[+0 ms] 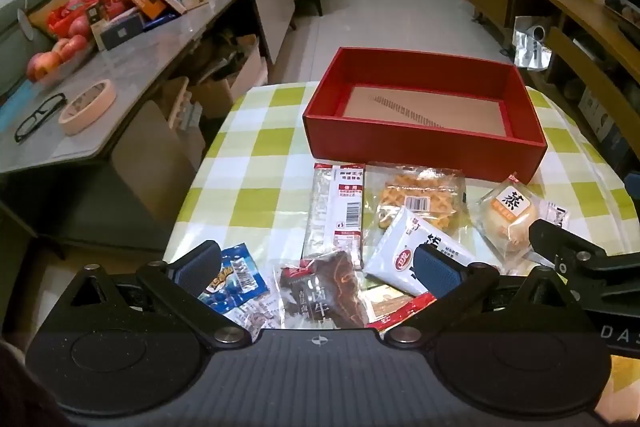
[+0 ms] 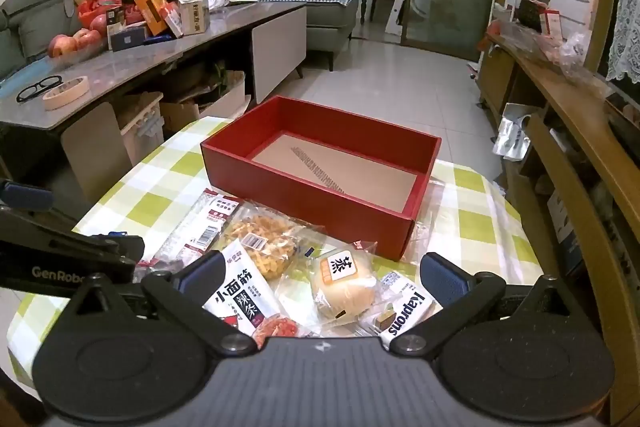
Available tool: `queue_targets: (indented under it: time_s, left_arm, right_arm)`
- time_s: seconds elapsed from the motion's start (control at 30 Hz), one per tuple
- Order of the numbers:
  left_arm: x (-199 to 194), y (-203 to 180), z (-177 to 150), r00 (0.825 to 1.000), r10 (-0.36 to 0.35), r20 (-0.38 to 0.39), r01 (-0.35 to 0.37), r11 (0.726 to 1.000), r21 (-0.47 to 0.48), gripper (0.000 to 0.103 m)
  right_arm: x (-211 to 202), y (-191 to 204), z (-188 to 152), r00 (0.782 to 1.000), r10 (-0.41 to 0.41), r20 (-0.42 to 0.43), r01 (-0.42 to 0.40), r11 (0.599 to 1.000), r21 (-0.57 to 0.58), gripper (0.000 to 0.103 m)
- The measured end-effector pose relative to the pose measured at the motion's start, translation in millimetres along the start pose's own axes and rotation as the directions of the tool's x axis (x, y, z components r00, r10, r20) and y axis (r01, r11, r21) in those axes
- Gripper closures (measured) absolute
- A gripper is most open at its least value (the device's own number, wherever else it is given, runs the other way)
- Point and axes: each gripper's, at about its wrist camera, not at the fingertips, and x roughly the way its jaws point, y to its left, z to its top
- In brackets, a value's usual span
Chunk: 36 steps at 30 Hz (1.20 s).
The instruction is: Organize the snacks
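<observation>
An empty red box [image 1: 424,143] [image 2: 312,199] stands on the checked table. Snack packets lie in front of it: a long wafer pack [image 1: 336,211] [image 2: 200,223], a waffle pack [image 1: 424,199] [image 2: 264,243], a steamed bun [image 1: 512,215] [image 2: 344,283], a white spicy-strip pack [image 1: 400,259] [image 2: 240,299], a dark beef packet [image 1: 324,287], a blue packet [image 1: 236,279] and a Kaprons pack [image 2: 404,311]. My left gripper [image 1: 318,263] is open above the beef packet. My right gripper [image 2: 320,271] is open above the bun.
The green-and-white checked table [image 1: 256,155] ends at the left. A grey side counter [image 1: 160,39] with apples, boxes, glasses and a tape roll stands to the left. A wooden shelf [image 2: 568,115] runs along the right.
</observation>
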Motion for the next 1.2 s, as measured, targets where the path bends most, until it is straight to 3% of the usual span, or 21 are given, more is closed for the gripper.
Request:
queue_targets:
  time_s: [0.3, 1.2]
  left_arm:
    - [8.6, -1.4, -5.0, 0.999, 0.016, -0.040, -0.015, 1.000, 0.019, 0.000]
    - [10.7, 0.7, -7.4, 0.998, 0.018, -0.053, -0.017, 1.000, 0.025, 0.000]
  right_arm:
    - [5.9, -1.1, -1.7, 1.000, -0.003, -0.023, 0.003, 1.000, -0.006, 0.000]
    - [12.3, 5.0, -2.3, 0.997, -0.018, -0.070, 0.016, 1.000, -0.027, 0.000]
